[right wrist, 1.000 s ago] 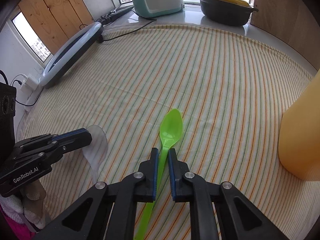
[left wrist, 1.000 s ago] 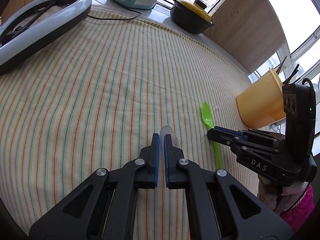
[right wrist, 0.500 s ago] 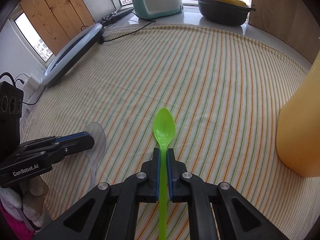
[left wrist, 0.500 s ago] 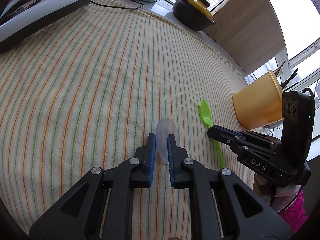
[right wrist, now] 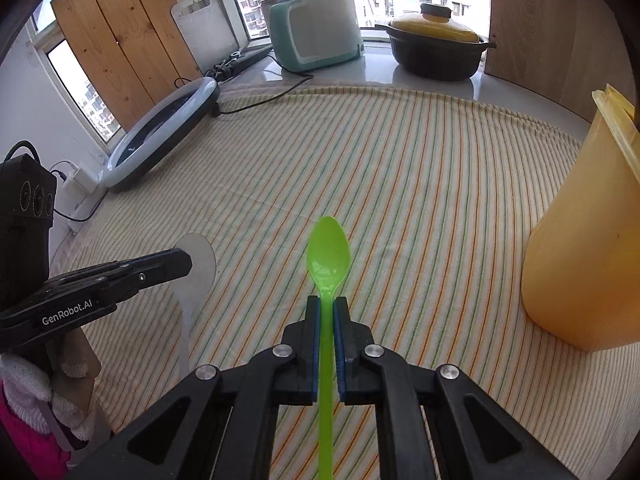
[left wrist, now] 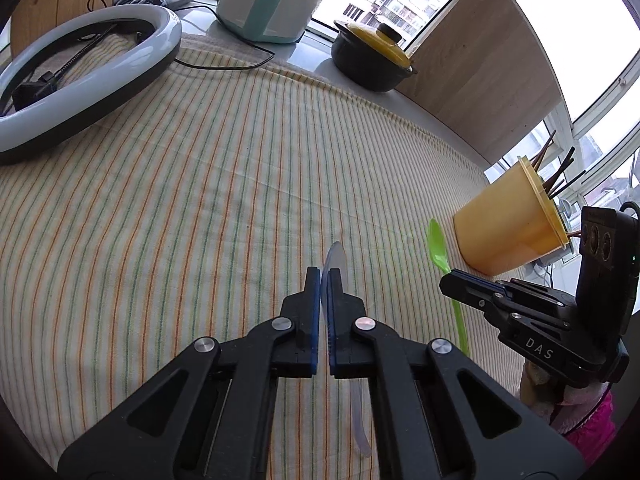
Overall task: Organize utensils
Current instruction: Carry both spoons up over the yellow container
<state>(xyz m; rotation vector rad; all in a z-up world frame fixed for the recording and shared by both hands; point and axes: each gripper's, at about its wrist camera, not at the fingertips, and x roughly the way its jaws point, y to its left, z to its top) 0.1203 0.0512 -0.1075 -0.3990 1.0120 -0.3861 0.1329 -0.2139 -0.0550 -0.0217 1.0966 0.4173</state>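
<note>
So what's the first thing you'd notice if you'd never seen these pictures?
The bright green spoon, pinched by its handle in the right tongs above the striped cloth. Beside it, the left tongs grip a clear spoon. To the right stands a big yellow cup with dark sticks poking out.

Left gripper [left wrist: 324, 276] clamped on a clear plastic spoon [left wrist: 334, 258] above striped cloth [left wrist: 180, 208]. Right gripper [left wrist: 450, 282] pinching a green plastic spoon [left wrist: 438, 246] beside an orange plastic cup [left wrist: 508, 228].
</note>
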